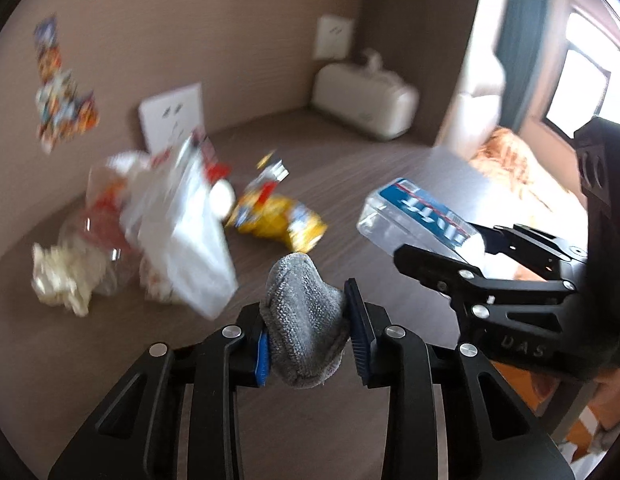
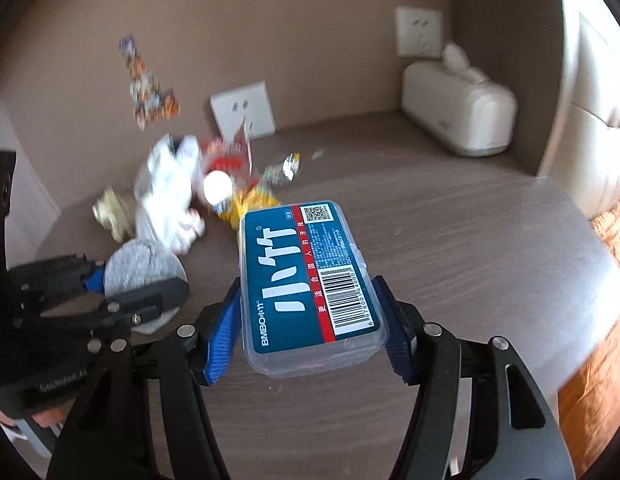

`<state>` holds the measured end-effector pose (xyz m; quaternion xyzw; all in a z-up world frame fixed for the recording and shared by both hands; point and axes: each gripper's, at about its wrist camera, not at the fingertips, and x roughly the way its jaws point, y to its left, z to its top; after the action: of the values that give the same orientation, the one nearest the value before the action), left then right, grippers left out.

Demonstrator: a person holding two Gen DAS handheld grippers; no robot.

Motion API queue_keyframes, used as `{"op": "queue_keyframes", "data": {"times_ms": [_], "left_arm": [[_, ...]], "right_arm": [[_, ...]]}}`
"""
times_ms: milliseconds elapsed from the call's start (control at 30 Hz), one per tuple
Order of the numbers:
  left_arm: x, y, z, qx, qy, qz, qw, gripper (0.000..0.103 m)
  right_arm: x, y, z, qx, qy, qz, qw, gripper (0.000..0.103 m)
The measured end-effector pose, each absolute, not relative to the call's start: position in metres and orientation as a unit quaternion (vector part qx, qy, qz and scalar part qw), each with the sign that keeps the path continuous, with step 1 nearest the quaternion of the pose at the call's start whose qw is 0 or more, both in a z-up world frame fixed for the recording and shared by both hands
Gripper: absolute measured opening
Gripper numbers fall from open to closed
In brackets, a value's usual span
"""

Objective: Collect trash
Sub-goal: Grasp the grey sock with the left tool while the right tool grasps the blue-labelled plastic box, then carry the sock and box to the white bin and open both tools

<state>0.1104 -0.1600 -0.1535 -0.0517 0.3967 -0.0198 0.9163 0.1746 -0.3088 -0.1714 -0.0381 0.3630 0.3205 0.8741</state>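
Note:
My left gripper (image 1: pixel 310 332) is shut on a folded grey cloth (image 1: pixel 302 320), held clear above the brown tabletop (image 1: pixel 350 184). My right gripper (image 2: pixel 310 320) is shut on a clear plastic box with a blue label (image 2: pixel 310 276), its blue pads pressing both long sides. The same box (image 1: pixel 414 216) shows at the right in the left wrist view, and the cloth (image 2: pixel 142 268) at the left in the right wrist view. A pile of trash lies against the wall: white plastic bag (image 1: pixel 182 232), yellow snack wrapper (image 1: pixel 282 220), crumpled paper (image 1: pixel 62 276).
A cream-coloured appliance (image 2: pixel 458 112) stands in the back corner under a wall socket (image 2: pixel 418 32). Another socket (image 2: pixel 242 108) sits behind the trash pile (image 2: pixel 190 188). The table's right edge (image 2: pixel 602 248) drops off toward an orange patterned fabric.

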Motion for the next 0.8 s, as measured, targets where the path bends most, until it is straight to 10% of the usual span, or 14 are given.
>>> {"op": "queue_keyframes", "data": {"times_ms": [400,800], "left_arm": [[0.105,-0.259,-0.117,0.022,0.366,-0.194,0.910,0.031],[0.096,-0.388,-0.210,0.100,0.434,-0.347,0.825,0.031]], "right_arm": [[0.113,-0.412,-0.121,0.022,0.318,0.182,0.930,0.059],[0.063,-0.507,-0.203,0.071,0.386,0.026,0.919,0.059]]}}
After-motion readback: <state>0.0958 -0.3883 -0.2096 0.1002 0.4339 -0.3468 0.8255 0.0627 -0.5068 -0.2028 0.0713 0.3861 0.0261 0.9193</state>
